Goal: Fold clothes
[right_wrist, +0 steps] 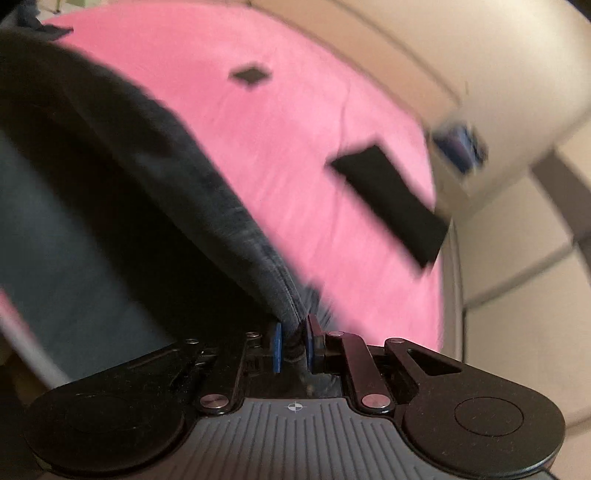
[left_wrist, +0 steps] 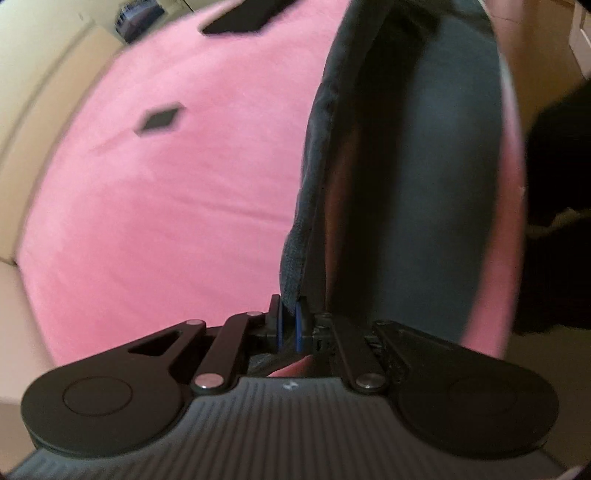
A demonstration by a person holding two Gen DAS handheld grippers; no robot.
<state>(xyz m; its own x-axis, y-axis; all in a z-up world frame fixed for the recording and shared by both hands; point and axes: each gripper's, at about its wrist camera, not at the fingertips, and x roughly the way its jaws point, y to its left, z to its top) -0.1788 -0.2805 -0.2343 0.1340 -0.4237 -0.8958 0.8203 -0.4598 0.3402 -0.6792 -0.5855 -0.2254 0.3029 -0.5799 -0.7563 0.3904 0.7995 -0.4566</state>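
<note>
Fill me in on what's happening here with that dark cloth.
A person is working with two handheld grippers over a pink fabric surface. The left gripper and the right gripper are each shut on an edge of a dark grey-blue garment, which hangs lifted between them. Two black patches, a small diamond and a long rectangle, lie on the pink. Both views are motion-blurred.

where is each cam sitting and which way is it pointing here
Left wrist: sits on the left gripper, looks forward along its fingers, shut on the dark garment over the pink sheet; no hand or arm of the person is clearly visible.
Right wrist: sits on the right gripper, faces forward along fingers shut on the same garment's edge; only the gripper shows.
Shared: the garment, the pink sheet, a small black diamond patch, a black rectangle.
</note>
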